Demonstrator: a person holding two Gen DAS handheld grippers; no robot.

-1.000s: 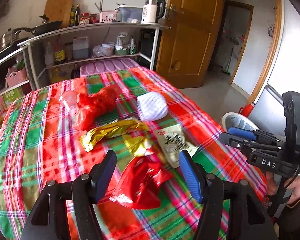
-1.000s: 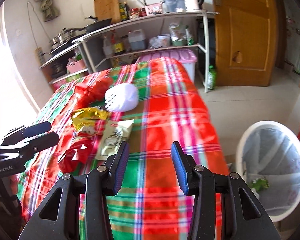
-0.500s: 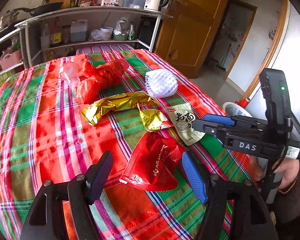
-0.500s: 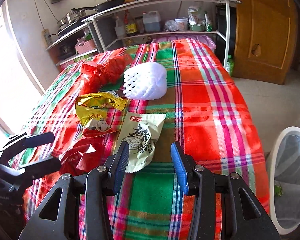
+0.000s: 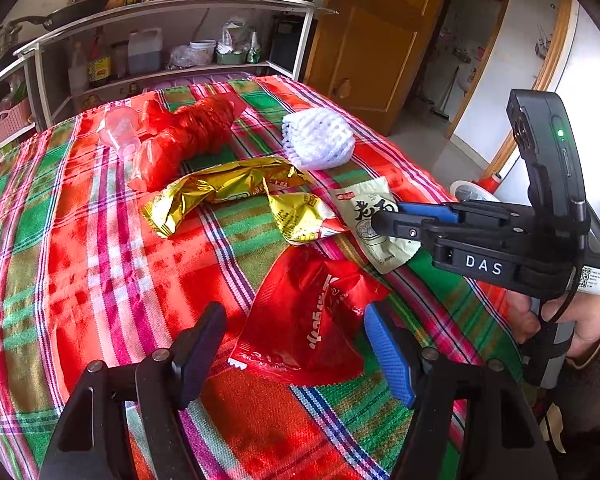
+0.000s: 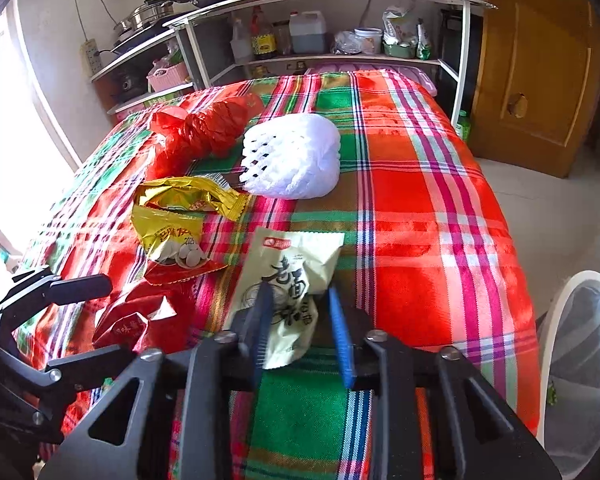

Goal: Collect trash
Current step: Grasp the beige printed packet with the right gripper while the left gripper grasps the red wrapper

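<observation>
On the plaid tablecloth lie a red snack wrapper, a pale green packet, a gold wrapper, a yellow packet, a red plastic bag, a white foam net and a clear cup. My left gripper is open and straddles the near end of the red wrapper. My right gripper is closing around the pale green packet's near end. Its left finger is blurred against the packet, and a gap shows at the right pad.
A white bin with a clear liner stands on the floor off the table's right edge. Shelves with bottles, pots and a kettle line the far wall. A wooden door is at the back right.
My right gripper moved forward over the pale green packet and its jaws narrowed around it. My left gripper sank closer to the red wrapper, still open.
</observation>
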